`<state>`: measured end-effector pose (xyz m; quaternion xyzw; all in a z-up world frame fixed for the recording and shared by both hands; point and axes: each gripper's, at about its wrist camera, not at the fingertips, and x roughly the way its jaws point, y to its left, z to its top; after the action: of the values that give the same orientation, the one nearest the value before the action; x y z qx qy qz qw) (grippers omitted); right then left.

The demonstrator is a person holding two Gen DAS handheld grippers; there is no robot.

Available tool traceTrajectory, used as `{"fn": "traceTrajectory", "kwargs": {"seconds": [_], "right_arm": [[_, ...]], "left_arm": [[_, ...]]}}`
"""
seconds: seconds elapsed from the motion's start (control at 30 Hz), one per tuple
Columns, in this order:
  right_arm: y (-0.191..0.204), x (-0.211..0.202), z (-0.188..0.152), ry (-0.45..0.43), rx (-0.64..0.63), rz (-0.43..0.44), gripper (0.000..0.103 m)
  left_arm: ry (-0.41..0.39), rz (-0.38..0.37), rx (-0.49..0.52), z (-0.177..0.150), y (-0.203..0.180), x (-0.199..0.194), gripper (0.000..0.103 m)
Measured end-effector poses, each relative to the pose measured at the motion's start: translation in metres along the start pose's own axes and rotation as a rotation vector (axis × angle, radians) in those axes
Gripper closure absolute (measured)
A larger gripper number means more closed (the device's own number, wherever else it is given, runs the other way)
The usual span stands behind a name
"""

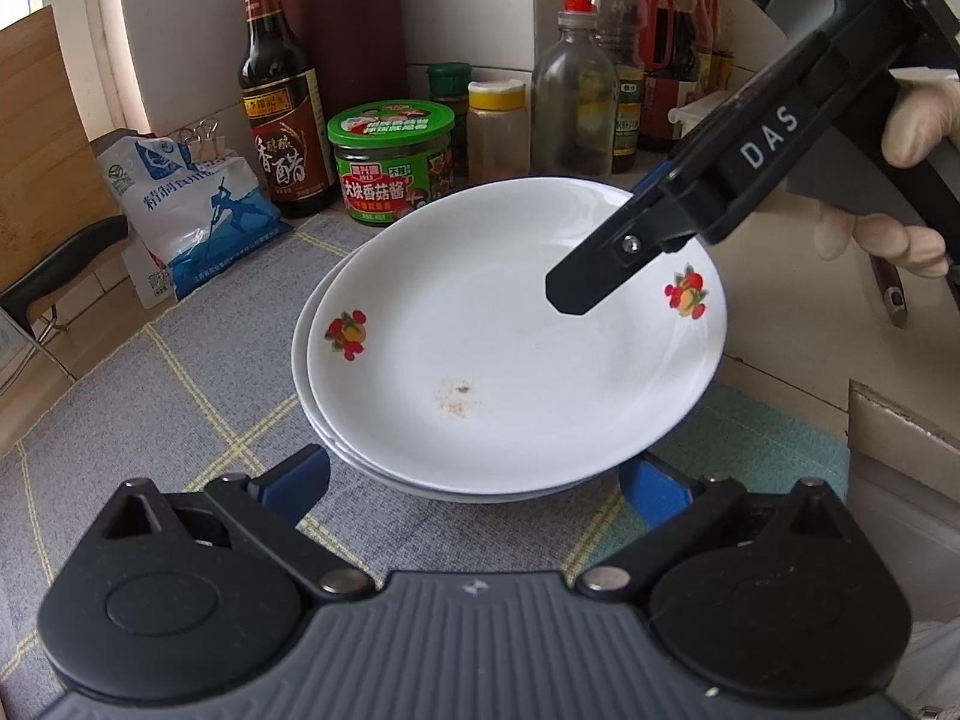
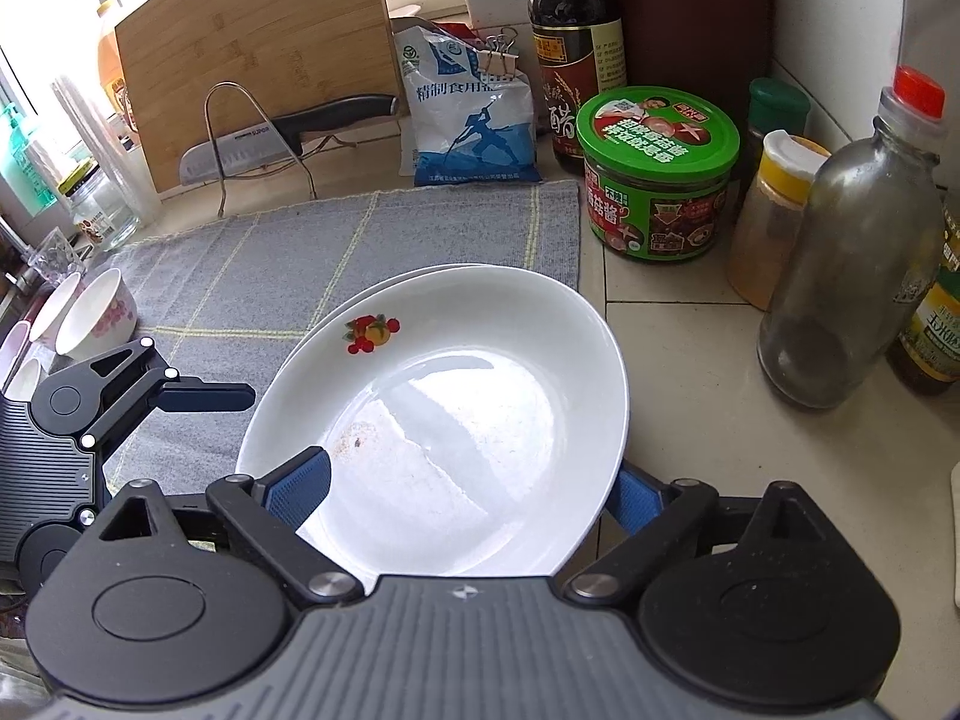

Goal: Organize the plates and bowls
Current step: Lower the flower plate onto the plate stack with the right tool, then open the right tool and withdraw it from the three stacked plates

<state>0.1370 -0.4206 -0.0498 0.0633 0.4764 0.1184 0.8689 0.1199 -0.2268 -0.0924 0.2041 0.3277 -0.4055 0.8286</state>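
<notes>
A stack of white plates with fruit prints [image 1: 480, 372] sits on a grey checked mat [image 1: 180, 396]; the top plate [image 2: 468, 396] carries a small smear of crumbs. My left gripper [image 1: 477, 486] is open, its blue fingers wide apart at the near side of the stack. One of its fingers [image 2: 204, 397] shows beside the plate's left edge. My right gripper [image 2: 465, 492] is open and straddles the top plate's rim. One finger [image 1: 576, 288] hangs over the plate's inside and the other lies below the rim, with neither pad pressing on it. Small white bowls with pink flowers [image 2: 96, 318] stand off to the left.
Sauce bottles [image 1: 279, 96], a green-lidded jar [image 2: 657, 174], spice jars and a glass bottle [image 2: 840, 264] crowd the tiled wall behind and beside the plates. A salt bag [image 2: 474, 120], a cutting board [image 2: 258, 42] and a knife on a wire rack [image 2: 264, 138] stand at the back left.
</notes>
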Motion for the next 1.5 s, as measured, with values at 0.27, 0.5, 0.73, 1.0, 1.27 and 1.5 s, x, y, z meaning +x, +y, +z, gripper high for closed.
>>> {"fn": "traceTrajectory", "kwargs": {"seconds": [0.27,0.5,0.73,1.0,1.27,1.5], "right_arm": [[0.002,-0.006,-0.006,-0.021,-0.009,-0.034,0.000],[0.012,-0.015,-0.010,-0.088,-0.048,-0.126,0.000],[0.033,-0.021,-0.021,-0.167,-0.106,-0.274,0.000],[0.051,-0.032,-0.030,-0.274,-0.090,-0.344,0.000],[0.060,-0.027,-0.033,-0.319,-0.126,-0.304,0.000],[0.089,-0.017,-0.038,-0.323,-0.182,-0.173,0.000]], "left_arm": [[-0.030,0.022,-0.012,-0.004,-0.001,-0.005,0.001],[-0.047,0.053,-0.034,-0.005,0.001,-0.014,0.001],[-0.080,0.083,-0.078,-0.005,0.005,-0.030,0.001],[-0.096,0.123,-0.164,-0.008,0.011,-0.044,0.001],[-0.059,0.223,-0.271,-0.023,0.017,-0.060,0.001],[-0.071,0.326,-0.347,-0.041,0.030,-0.095,0.001]]}}
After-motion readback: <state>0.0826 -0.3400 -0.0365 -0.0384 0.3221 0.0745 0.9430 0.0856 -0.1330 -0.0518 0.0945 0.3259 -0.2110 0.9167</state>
